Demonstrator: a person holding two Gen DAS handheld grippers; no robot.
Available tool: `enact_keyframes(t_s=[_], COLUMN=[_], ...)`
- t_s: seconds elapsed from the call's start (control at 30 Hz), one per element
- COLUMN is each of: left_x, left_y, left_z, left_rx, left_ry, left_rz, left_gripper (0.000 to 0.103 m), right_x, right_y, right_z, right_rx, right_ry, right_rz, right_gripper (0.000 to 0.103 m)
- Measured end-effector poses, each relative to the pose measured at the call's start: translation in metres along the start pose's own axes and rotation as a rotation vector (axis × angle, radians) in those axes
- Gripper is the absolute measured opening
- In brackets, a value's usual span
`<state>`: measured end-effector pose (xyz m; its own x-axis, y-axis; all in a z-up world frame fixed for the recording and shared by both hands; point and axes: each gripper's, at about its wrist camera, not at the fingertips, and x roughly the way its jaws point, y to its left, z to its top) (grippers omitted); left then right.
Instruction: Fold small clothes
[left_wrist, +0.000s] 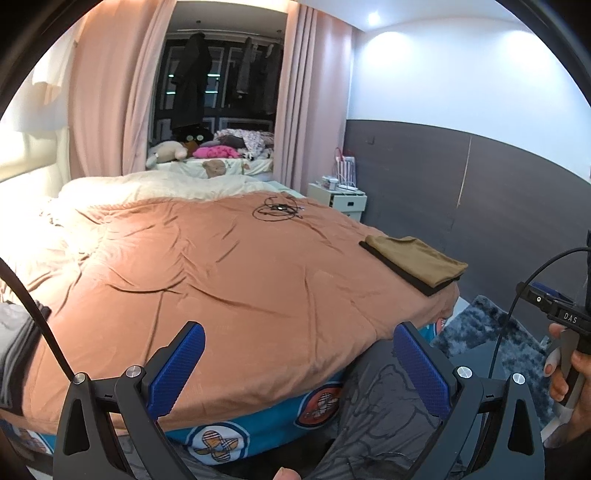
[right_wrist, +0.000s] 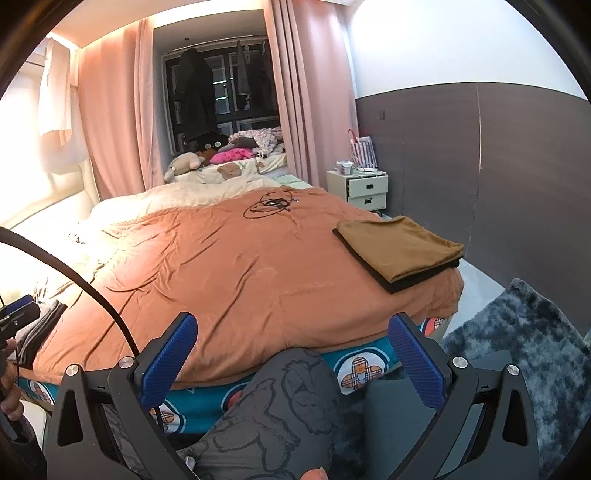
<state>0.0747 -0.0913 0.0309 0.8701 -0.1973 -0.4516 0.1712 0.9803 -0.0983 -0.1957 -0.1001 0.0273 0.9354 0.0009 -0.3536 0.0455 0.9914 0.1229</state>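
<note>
1. The bed (left_wrist: 229, 280), covered by an orange-brown spread, fills the centre of both views; its middle is seen bare of garments, and a patterned blue sheet shows along its near edge.
2. A grey shaggy rug (right_wrist: 532, 332) is seen on the floor at the lower right of the right wrist view.
3. A folded stack (right_wrist: 400, 247) of small clothes, tan on top of black, is seen at centre right of the frame, on the bed's right corner; these appear already finished.
4. A pile of grey and dark garments (right_wrist: 38, 332) lies at the left edge of the frame on the bed's near left corner; it is cut off by the frame, so the number of pieces and their state cannot be made out.
5. The left gripper (left_wrist: 299, 365) and the right gripper (right_wrist: 293, 360) are held at the bottom of their frames above the near bed edge, fingers spread wide apart and grasping nothing.
6. The step in hand is judged to be a pause between garments; the next move is judged to call for one piece to be taken from the left pile and spread flat on the bare middle.
7. A tangle of dark cable (left_wrist: 277, 210) lies on the far part of the bed; what it is attached to cannot be told.
</note>
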Motion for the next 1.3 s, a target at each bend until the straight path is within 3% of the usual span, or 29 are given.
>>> enact_keyframes(t_s=[1.3], left_x=[-0.016], left_y=[-0.006], left_z=[0.000], left_rx=[0.012], left_ry=[-0.024], left_rz=[0.029], left_gripper=[0.103], right_x=[0.003], right_y=[0.015], right_z=[-0.008], right_rx=[0.014], right_ry=[0.006], right_rz=[0.016], right_gripper=[0.103])
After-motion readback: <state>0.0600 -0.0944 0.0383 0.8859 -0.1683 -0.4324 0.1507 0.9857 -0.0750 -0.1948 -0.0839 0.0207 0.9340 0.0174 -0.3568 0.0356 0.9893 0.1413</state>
